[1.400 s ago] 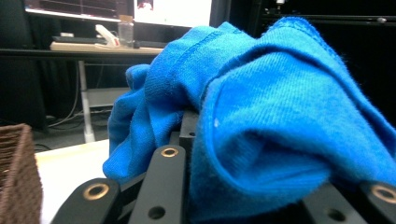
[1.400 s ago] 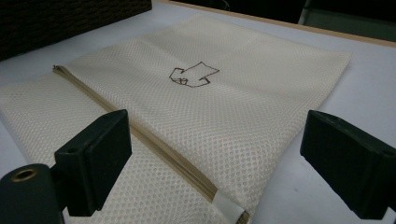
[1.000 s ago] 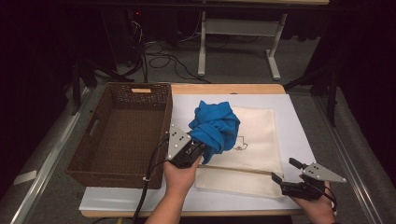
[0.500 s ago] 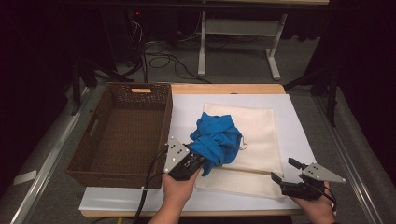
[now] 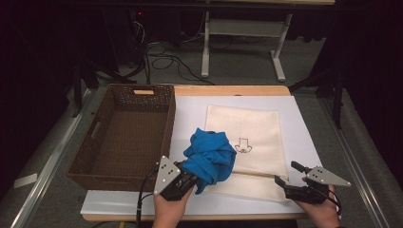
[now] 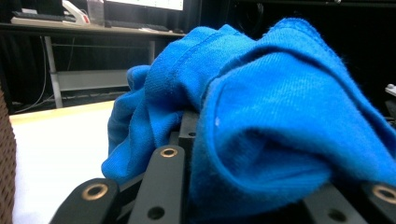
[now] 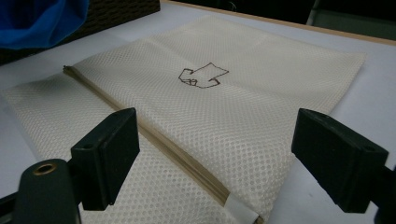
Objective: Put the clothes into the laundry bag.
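- Left gripper (image 5: 190, 178) at near edge of white table top (image 5: 190, 114), clamped on bunched blue cloth (image 5: 209, 159); cloth wrapped over and between the jaws, seen close in left gripper view (image 6: 261, 116).
- Blue cloth raised in a loose wad, hanging over left edge of cream mesh bag (image 5: 249, 147), just right of wicker basket (image 5: 95, 156).
- Mesh bag lying flat on white table top, small dark outline drawing (image 5: 243, 145) printed near its middle; same drawing clear in right gripper view (image 7: 201, 75).
- Tan zipper strip (image 7: 154, 140) running across bag near its close end, white tab at the tip.
- Right gripper (image 5: 287, 175) low at near right corner of bag, jaws spread wide, just been narrowing a little; nothing pinched, pads (image 7: 109, 154) off the fabric on either side of zipper end.
- Wicker basket dark brown, rectangular, resting left of white top, slot handle on far wall.
- Hands (image 5: 168, 213) entering from bottom edge, one behind each gripper.
- Beyond table: dark floor, loose cables, white desk frame (image 5: 237, 47).
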Action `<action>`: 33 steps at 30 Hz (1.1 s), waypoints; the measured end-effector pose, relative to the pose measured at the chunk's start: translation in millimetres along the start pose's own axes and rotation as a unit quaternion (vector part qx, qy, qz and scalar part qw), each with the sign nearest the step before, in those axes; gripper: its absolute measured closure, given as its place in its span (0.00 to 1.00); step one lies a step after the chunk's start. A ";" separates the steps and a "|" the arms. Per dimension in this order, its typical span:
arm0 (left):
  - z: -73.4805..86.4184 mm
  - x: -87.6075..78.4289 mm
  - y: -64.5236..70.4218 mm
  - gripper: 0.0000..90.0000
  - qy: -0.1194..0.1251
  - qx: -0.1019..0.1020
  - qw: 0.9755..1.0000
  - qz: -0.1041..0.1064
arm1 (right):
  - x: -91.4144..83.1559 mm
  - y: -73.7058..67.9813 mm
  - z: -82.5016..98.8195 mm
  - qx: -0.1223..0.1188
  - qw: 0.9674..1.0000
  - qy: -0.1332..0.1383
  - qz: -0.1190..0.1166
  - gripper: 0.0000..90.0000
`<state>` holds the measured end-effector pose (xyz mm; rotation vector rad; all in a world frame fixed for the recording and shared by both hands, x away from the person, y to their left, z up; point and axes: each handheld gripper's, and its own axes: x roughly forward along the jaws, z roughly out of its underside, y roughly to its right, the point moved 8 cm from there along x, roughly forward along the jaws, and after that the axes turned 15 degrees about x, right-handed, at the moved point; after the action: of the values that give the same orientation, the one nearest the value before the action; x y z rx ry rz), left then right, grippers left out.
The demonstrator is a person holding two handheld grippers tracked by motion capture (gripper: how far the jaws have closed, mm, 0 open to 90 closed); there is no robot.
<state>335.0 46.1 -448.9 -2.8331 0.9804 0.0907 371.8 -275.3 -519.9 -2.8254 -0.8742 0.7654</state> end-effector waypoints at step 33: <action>18.7 -15.2 4.0 0.82 0.004 -0.013 1.000 -0.007 | 59.1 -23.6 -2.2 -0.028 0.995 -0.096 -0.029 0.30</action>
<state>320.4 55.2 -466.3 -2.8660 0.9676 0.0923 403.0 -222.9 -538.6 -2.7946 -1.0144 1.0332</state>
